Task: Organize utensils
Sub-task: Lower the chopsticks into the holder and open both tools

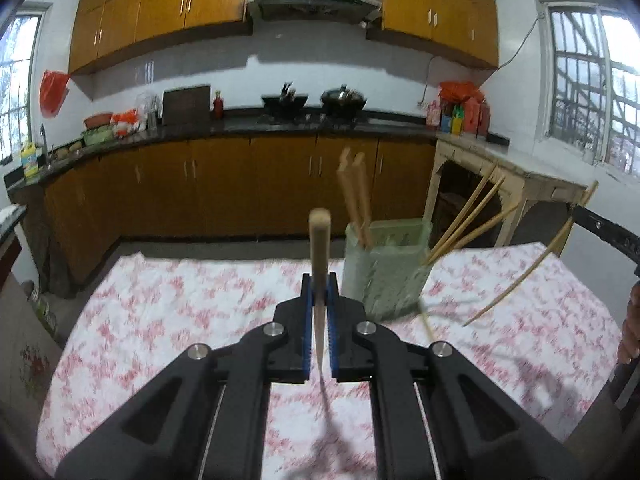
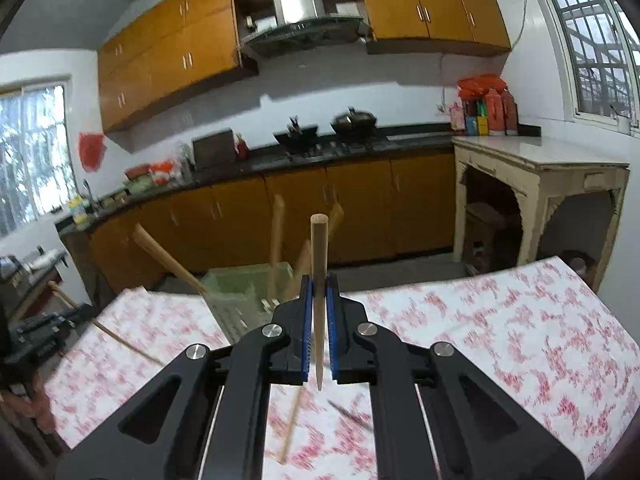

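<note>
My left gripper (image 1: 319, 284) is shut on a wooden chopstick (image 1: 319, 248) held upright above the floral tablecloth. A green translucent utensil holder (image 1: 386, 268) stands just right of it, with several chopsticks (image 1: 354, 196) sticking out. My right gripper (image 2: 319, 286) is shut on another wooden chopstick (image 2: 319, 264), also upright. The holder (image 2: 240, 292) lies just left of and beyond it in the right wrist view. The chopstick held by the right gripper (image 1: 528, 268) shows at the right of the left wrist view. A loose chopstick (image 2: 292, 424) lies on the cloth below the right gripper.
The table carries a white and red floral cloth (image 1: 180, 312). Kitchen cabinets and a dark counter (image 1: 248, 128) with woks run along the far wall. A pale side table (image 2: 536, 168) stands at the right. A person's hand (image 1: 630, 328) shows at the right edge.
</note>
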`<action>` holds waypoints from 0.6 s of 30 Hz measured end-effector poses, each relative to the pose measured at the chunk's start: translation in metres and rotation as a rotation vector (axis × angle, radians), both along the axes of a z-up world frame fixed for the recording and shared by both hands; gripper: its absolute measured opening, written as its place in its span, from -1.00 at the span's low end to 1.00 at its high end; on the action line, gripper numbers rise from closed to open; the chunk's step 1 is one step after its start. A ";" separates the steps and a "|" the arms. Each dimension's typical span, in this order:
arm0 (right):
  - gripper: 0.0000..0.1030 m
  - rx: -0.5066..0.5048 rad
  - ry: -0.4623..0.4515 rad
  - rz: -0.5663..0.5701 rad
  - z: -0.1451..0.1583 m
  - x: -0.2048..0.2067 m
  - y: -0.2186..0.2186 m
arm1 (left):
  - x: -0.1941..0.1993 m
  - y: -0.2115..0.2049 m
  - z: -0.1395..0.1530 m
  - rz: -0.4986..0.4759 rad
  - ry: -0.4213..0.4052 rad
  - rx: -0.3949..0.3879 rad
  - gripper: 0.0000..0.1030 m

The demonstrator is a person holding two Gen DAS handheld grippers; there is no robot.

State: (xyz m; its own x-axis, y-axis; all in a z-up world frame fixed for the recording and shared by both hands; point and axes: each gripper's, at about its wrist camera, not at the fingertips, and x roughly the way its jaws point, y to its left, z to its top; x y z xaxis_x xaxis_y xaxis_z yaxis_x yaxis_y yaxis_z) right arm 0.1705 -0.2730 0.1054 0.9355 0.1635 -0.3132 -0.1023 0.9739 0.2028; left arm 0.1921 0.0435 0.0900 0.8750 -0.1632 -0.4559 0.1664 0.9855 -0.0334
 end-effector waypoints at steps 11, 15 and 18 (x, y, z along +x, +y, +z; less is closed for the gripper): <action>-0.85 0.062 -0.129 0.078 0.065 0.013 0.022 | 0.006 -0.047 0.081 -0.053 -0.177 -0.051 -0.85; -0.85 0.032 -0.163 0.054 0.067 0.028 0.034 | 0.024 -0.060 0.100 -0.003 -0.239 -0.081 -0.85; -0.85 0.010 -0.168 0.043 0.061 0.041 0.040 | 0.042 -0.066 0.103 0.046 -0.273 -0.097 -0.85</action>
